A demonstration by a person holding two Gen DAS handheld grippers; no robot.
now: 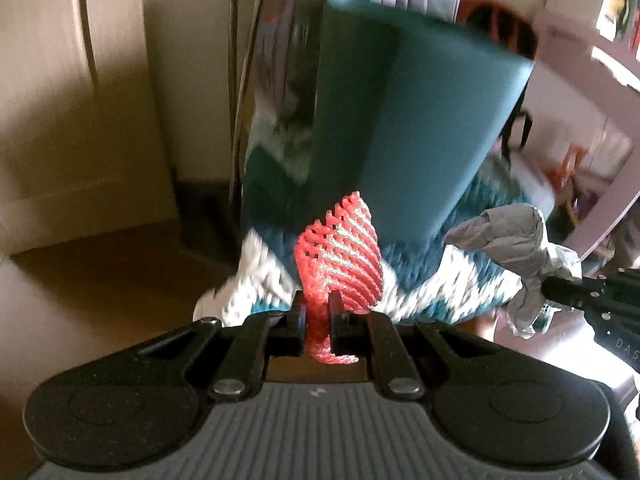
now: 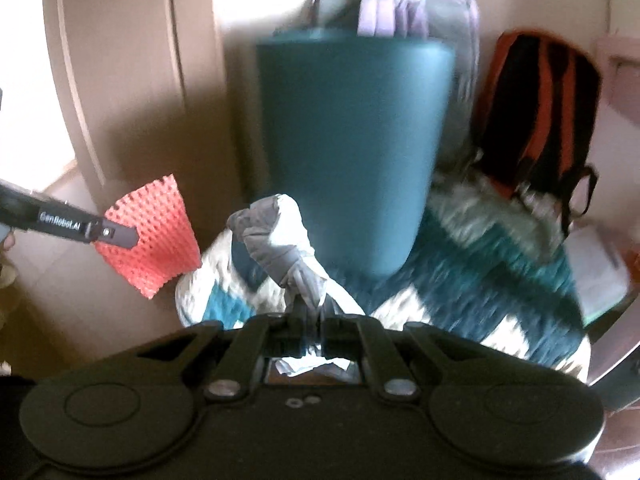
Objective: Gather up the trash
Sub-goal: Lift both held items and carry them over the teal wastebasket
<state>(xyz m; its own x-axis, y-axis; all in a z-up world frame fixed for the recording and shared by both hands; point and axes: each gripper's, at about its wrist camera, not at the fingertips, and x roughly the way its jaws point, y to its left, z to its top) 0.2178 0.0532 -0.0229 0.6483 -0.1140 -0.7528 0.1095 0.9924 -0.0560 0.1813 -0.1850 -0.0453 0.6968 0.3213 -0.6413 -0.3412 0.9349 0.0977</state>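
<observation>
My left gripper (image 1: 318, 304) is shut on a red foam fruit net (image 1: 340, 248), held up in front of a tall teal trash bin (image 1: 420, 120). The net also shows at the left of the right wrist view (image 2: 152, 232), pinched by the left gripper (image 2: 128, 236). My right gripper (image 2: 310, 312) is shut on a crumpled grey-white paper wad (image 2: 276, 240), held just before the bin (image 2: 348, 140). The wad and right gripper show at the right of the left wrist view (image 1: 516, 248). The bin stands on a teal and white rug (image 2: 480, 280).
A purple backpack (image 2: 400, 8) stands behind the bin and an orange-black backpack (image 2: 536, 112) to its right. A cream door or cabinet (image 2: 132, 60) is at the left. A pink shelf frame (image 1: 592, 80) is at the right. White papers (image 2: 596, 268) lie on the floor.
</observation>
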